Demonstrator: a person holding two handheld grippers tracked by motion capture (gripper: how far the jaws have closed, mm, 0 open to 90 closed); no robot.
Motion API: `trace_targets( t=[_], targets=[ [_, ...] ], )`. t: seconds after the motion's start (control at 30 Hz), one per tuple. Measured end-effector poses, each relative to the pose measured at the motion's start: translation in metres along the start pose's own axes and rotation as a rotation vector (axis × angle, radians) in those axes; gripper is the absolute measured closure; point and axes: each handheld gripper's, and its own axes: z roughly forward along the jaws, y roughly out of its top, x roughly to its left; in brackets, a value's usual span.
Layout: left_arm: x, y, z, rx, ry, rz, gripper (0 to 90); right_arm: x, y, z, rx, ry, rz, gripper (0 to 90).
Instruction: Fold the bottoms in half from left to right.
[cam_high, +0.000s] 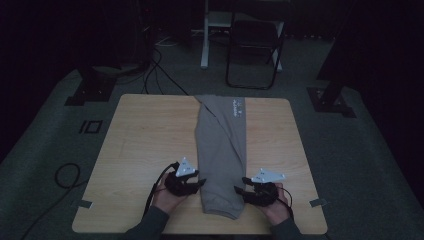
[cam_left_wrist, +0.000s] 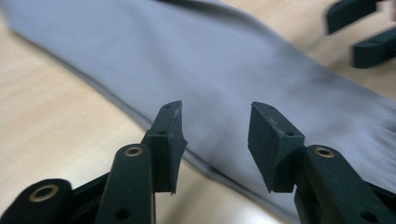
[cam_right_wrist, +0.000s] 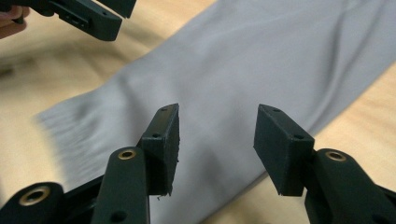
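High view whole grey trousers, gripper views ribbed cuff

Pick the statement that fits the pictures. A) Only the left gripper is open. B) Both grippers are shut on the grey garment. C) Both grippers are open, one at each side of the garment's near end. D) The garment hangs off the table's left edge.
C: the left gripper and right gripper show parted jaws with nothing between them, flanking the garment.
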Motion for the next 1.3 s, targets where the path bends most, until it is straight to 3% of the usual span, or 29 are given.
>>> trace_targets(
  t=[0.13, 0.17, 0.2, 0.3, 0.33, 0.4, 0.43, 0.63, 0.7, 0.73, 0.77, 0.9, 1.0, 1.07, 1.13, 1.3],
  targets=[
    [0.027, 0.015, 0.023, -0.002, 0.058, -0.048, 51.9, -0.020, 0.014, 0.019, -0.001, -0.076, 0.014, 52.6],
    [0.027, 0.015, 0.023, -0.002, 0.058, -0.048, 52.0, -0.020, 0.014, 0.019, -0.001, -0.076, 0.014, 52.6],
    [0.038, 0.021, 0.034, -0.005, 0.086, -0.068, 51.9, -0.031, 0.023, 0.032, -0.003, -0.128, 0.028, 54.1],
    [0.047, 0.027, 0.045, -0.001, 0.105, -0.088, 50.9, -0.038, 0.030, 0.042, -0.004, -0.168, 0.034, 54.4],
    [0.055, 0.032, 0.054, 0.008, 0.131, -0.097, 50.4, -0.048, 0.039, 0.054, -0.012, -0.196, 0.051, 53.4],
    [0.060, 0.035, 0.061, 0.013, 0.140, -0.112, 50.0, -0.052, 0.043, 0.058, -0.016, -0.207, 0.063, 52.5],
    [0.067, 0.039, 0.070, 0.021, 0.160, -0.120, 49.1, -0.062, 0.055, 0.071, -0.020, -0.241, 0.085, 49.0],
    [0.073, 0.044, 0.087, 0.044, 0.191, -0.126, 48.9, -0.082, 0.079, 0.111, 0.010, -0.317, 0.126, 43.5],
    [0.074, 0.044, 0.089, 0.055, 0.200, -0.130, 49.3, -0.082, 0.079, 0.111, 0.010, -0.317, 0.126, 43.5],
    [0.078, 0.040, 0.095, 0.080, 0.212, -0.143, 50.0, -0.089, 0.082, 0.131, 0.068, -0.343, 0.139, 43.4],
    [0.079, 0.039, 0.094, 0.071, 0.209, -0.151, 50.3, -0.091, 0.082, 0.135, 0.088, -0.359, 0.138, 43.7],
    [0.079, 0.037, 0.093, 0.069, 0.215, -0.146, 51.5, -0.104, 0.078, 0.131, 0.102, -0.410, 0.166, 45.5],
    [0.079, 0.036, 0.093, 0.061, 0.218, -0.148, 52.5, -0.120, 0.069, 0.118, 0.096, -0.459, 0.242, 47.3],
    [0.078, 0.036, 0.093, 0.054, 0.217, -0.147, 55.3, -0.129, 0.061, 0.109, 0.067, -0.442, 0.303, 53.3],
    [0.078, 0.036, 0.093, 0.053, 0.216, -0.146, 58.2, -0.131, 0.059, 0.106, 0.063, -0.450, 0.305, 54.8],
    [0.076, 0.036, 0.093, 0.050, 0.210, -0.149, 64.4, -0.131, 0.058, 0.105, 0.062, -0.406, 0.281, 68.7]
  ],
)
